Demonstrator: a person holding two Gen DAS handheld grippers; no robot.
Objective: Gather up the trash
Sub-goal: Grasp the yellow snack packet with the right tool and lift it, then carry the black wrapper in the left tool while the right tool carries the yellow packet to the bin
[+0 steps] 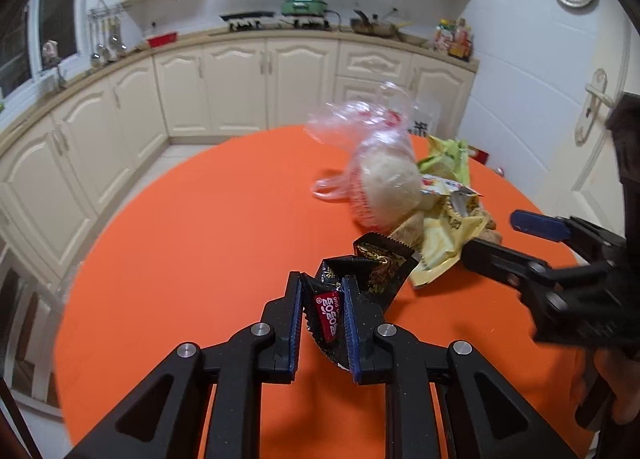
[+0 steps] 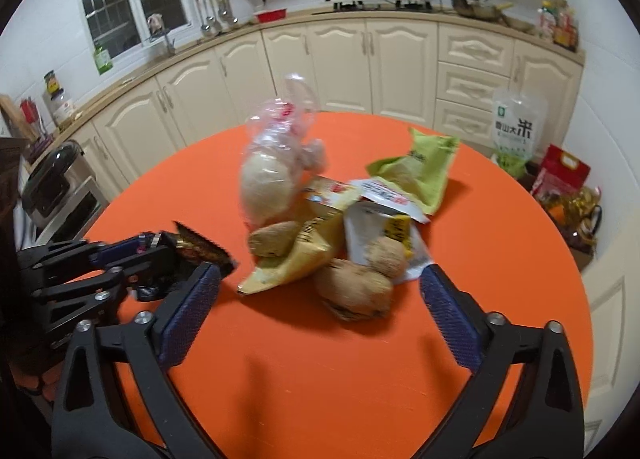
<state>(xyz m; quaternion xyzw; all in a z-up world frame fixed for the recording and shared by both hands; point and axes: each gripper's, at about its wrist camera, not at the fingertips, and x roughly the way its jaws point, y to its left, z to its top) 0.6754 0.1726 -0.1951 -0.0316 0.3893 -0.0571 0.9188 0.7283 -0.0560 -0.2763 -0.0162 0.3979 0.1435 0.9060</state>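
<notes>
The left gripper reaches in from 6 o'clock of its own view, pitched downward, its jaws drawn nearly together and pressing a black wrapper between the blue pads. In the right wrist view the same gripper lies at 9 o'clock, pointing toward 3 o'clock.

The right gripper also tilts downward, its jaws spread wide with nothing pinched between the pads. From the left wrist view it enters at 3 o'clock, fingers aimed toward 9 o'clock, with part of a hand visible behind it.
</notes>
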